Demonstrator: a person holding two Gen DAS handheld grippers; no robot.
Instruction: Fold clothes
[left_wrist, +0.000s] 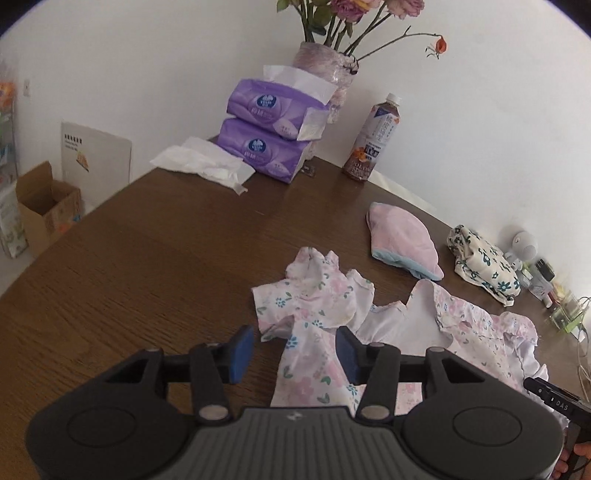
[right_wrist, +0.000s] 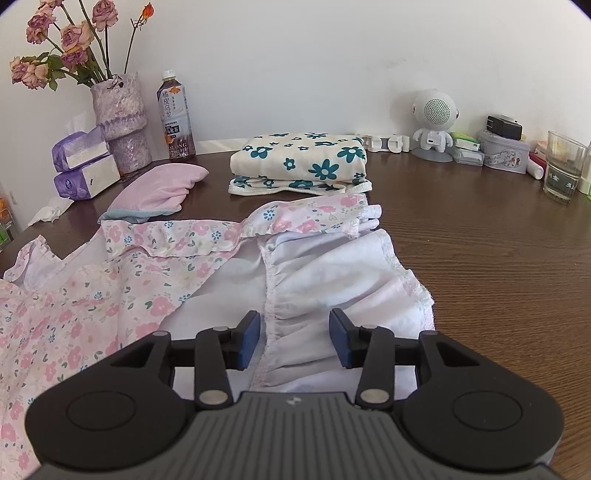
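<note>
A pink floral garment (left_wrist: 317, 306) (right_wrist: 122, 273) lies crumpled and partly spread on the brown table (left_wrist: 147, 258), its white lining (right_wrist: 332, 280) turned up at the right end. My left gripper (left_wrist: 293, 352) is open just above one bunched end of it, the cloth passing between the blue pads (left_wrist: 242, 352). My right gripper (right_wrist: 293, 339) is open over the gathered white hem, nothing clamped. A folded pink piece (left_wrist: 404, 240) (right_wrist: 162, 192) and a folded cream piece with teal flowers (left_wrist: 484, 264) (right_wrist: 301, 162) lie behind.
Two purple tissue packs (left_wrist: 269, 129), loose tissues (left_wrist: 203, 164), a vase of dried roses (right_wrist: 122, 122) and a tea bottle (right_wrist: 176, 118) stand at the back. A small robot speaker (right_wrist: 434, 122), tins and a glass (right_wrist: 563, 171) sit at the right. Cardboard box (left_wrist: 44, 203) on the floor.
</note>
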